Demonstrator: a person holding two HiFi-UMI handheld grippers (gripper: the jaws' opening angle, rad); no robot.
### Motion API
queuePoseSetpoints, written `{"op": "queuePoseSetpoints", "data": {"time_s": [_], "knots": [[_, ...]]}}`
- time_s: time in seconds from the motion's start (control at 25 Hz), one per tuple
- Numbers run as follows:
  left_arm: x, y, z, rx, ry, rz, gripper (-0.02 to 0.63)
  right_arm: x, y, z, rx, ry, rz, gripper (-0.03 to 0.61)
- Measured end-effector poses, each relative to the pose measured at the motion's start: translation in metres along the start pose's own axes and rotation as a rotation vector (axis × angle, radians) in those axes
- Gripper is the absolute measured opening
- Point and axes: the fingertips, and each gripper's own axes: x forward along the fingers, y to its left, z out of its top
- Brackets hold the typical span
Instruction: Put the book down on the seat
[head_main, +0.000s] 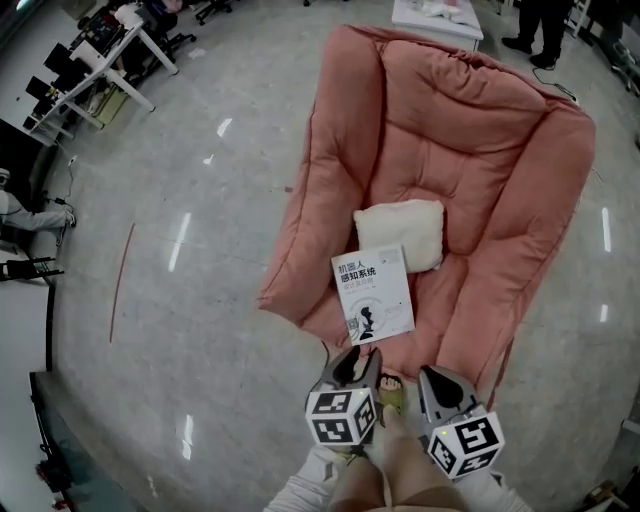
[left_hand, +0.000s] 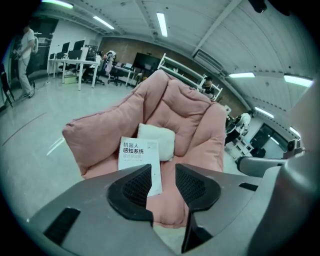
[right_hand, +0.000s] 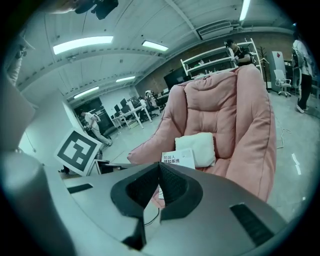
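Left gripper jaws apart, right gripper jaws together, both empty, near book. Book lies on seat; best pull away straight, no nudging it.

White pillow dead ahead of me. Desks with monitors far left, glossy grey floor all round.
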Motion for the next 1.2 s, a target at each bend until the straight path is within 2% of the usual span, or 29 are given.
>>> {"op": "queuePoseSetpoints", "data": {"time_s": [0.12,0.4,0.84,1.2], "knots": [[-0.027,-0.017,0.013,0.011,-0.019,-0.020,0.087,-0.014,0.010,0.009,-0.024,-0.005,0.008,0.005],[-0.083,-0.047,0.041,0.052,-0.060,-0.049,0.028,-0.039,0.032,0.029,-0.077,-0.025,0.042,0.005],[-0.144,-0.088,0.059,0.142,-0.130,-0.096,0.008,-0.059,0.070,0.058,-0.197,-0.065,0.131,0.005],[-0.167,-0.099,0.050,0.148,-0.168,-0.078,0.008,-0.075,0.088,0.069,-0.303,-0.100,0.202,0.005]]}}
